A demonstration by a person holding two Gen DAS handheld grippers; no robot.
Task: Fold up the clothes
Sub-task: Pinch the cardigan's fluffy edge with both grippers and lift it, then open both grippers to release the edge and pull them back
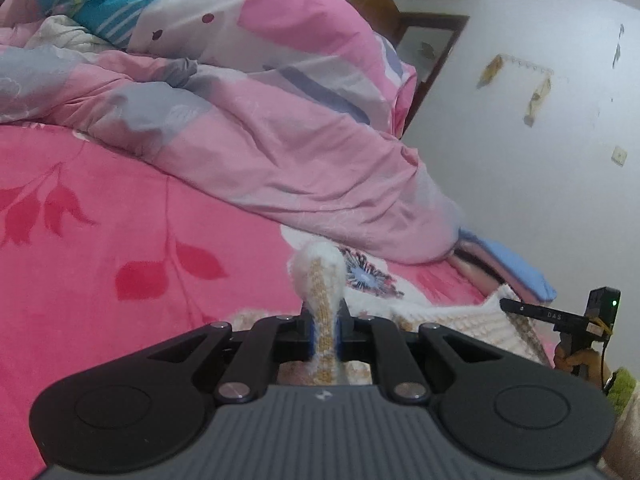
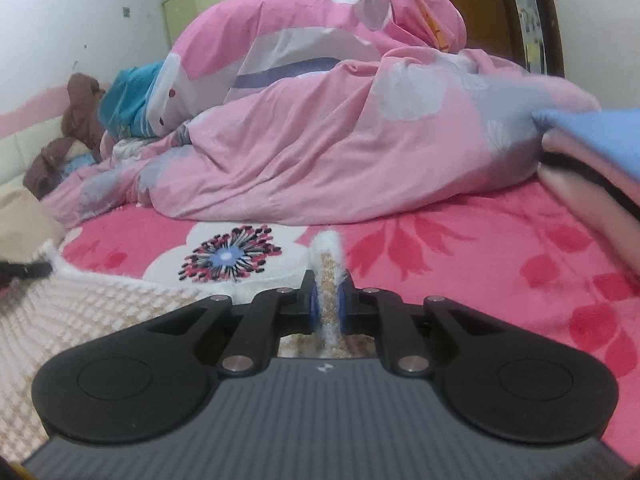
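Note:
A fluffy white and tan knit garment (image 1: 460, 320) lies over the pink flowered bed sheet (image 1: 120, 220). My left gripper (image 1: 323, 324) is shut on a pinched fold of it, which sticks up between the blue pads. In the right wrist view the same knit garment (image 2: 80, 312) spreads to the left, and my right gripper (image 2: 327, 300) is shut on another bunched edge of it. Seen from the left wrist view, the right gripper (image 1: 516, 306) shows at the far right with a person's hand (image 1: 580, 360) on it.
A crumpled pink and grey quilt (image 2: 340, 140) fills the back of the bed. Folded clothes with a blue piece on top (image 2: 600, 140) sit at the right. A brown plush toy (image 2: 80, 108) lies at the far left. Wall and a wooden door (image 1: 380, 4) stand behind.

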